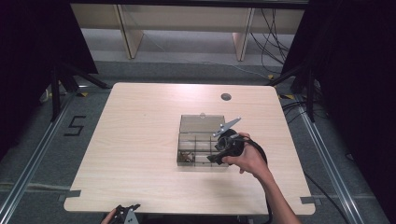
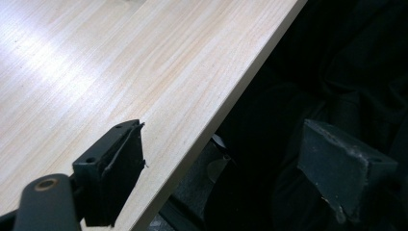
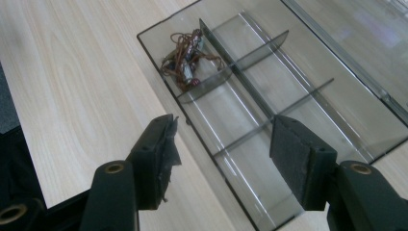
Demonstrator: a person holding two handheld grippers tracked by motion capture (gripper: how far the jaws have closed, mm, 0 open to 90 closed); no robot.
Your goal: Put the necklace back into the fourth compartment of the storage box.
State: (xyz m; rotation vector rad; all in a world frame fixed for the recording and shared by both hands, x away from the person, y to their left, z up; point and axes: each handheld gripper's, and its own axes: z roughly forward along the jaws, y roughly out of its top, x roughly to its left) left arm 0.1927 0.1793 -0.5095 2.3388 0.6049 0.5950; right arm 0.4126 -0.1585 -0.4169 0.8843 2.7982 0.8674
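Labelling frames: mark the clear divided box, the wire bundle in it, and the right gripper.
clear divided box [image 3: 308, 103] right gripper view, on a bare compartment floor
wire bundle [image 3: 185, 60] right gripper view, middle of the tangle
right gripper [image 3: 221, 151] right gripper view, midway between fingertips

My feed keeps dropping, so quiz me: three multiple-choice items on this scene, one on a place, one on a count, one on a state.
1. Where in the clear compartment box does the tangle of small wired parts lie?
A. a corner compartment
B. the middle compartment
C. on the lid

2. How many compartments hold anything?
A. one
B. three
C. none

3. How do the right tongs stand?
A. shut on the wires
B. open with nothing between the jaws
C. shut on a divider

Answers:
1 A: the right gripper view shows the tangle against two outer walls.
2 A: the other compartments look bare.
3 B: the jaws stand apart above the box, touching nothing.
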